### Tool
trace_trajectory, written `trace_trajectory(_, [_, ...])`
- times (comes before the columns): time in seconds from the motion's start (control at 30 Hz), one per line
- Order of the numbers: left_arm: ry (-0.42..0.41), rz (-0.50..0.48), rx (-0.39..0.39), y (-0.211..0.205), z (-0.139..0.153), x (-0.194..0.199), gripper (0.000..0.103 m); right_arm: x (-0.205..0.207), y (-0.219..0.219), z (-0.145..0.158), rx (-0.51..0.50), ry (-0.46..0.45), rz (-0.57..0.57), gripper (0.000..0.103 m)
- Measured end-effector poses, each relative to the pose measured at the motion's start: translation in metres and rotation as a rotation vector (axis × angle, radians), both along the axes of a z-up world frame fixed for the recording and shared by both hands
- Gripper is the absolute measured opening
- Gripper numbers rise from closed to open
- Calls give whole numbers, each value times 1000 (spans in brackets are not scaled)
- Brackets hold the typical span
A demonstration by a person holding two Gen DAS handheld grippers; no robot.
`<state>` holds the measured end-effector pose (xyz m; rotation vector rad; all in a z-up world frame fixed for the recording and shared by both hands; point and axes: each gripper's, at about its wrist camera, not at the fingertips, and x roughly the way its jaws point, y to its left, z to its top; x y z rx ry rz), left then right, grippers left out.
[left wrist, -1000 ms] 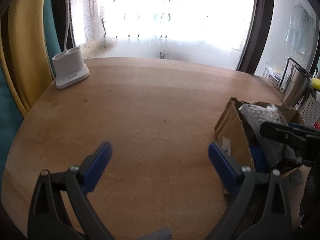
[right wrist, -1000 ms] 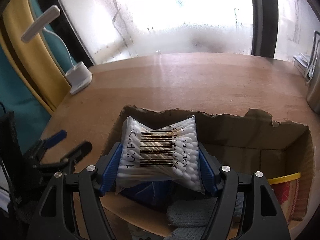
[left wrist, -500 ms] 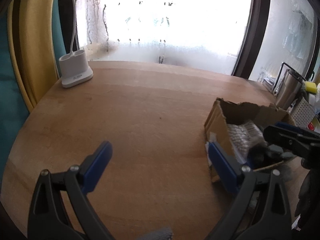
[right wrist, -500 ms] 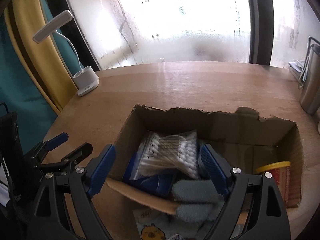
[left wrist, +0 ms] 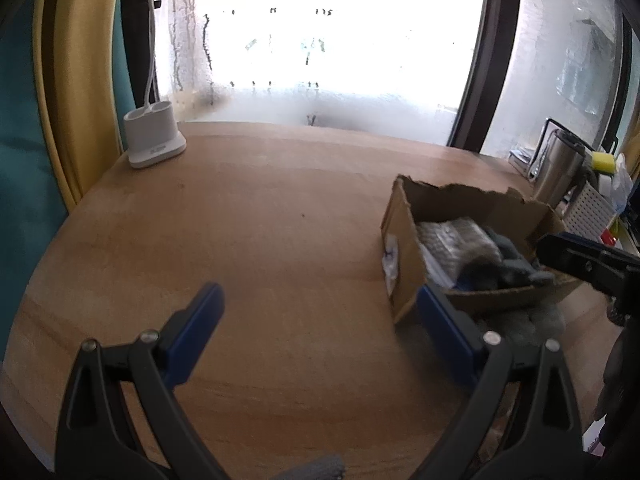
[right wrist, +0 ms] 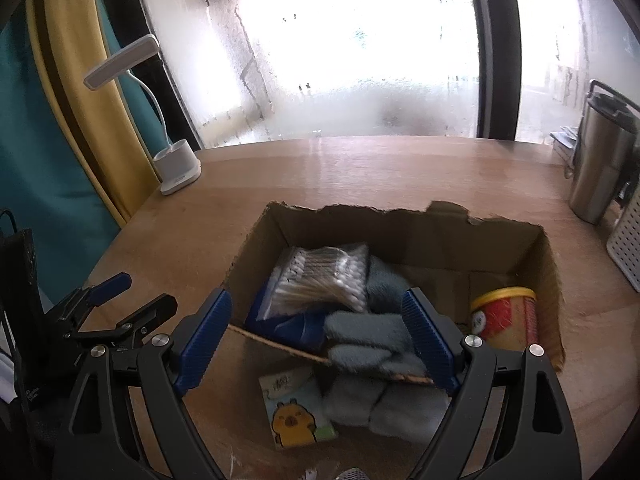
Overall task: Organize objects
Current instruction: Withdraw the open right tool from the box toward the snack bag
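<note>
Inside torn cardboard box (right wrist: 400, 226), bagged cotton swabs (right wrist: 324, 278)

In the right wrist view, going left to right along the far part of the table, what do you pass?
White desk lamp → torn brown cardboard box → steel tumbler → white perforated bin.

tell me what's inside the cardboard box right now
Inside the cardboard box: a bag of cotton swabs lying on a blue item, grey cloth, and a red-and-yellow can. Most of the blue item and whatever lies beneath the cloth are covered.
</note>
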<state>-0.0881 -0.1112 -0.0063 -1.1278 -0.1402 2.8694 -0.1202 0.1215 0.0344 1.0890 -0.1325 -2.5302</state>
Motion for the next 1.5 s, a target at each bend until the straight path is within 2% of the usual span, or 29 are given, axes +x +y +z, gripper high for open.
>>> trace_trajectory(0.8, [7, -36, -9, 26, 4, 45, 98, 55, 24, -11, -12, 1, -41, 89])
trace_trajectory(1.5, [-15, -56, 42, 22, 5, 71, 98, 81, 21, -30, 11, -32, -37, 89])
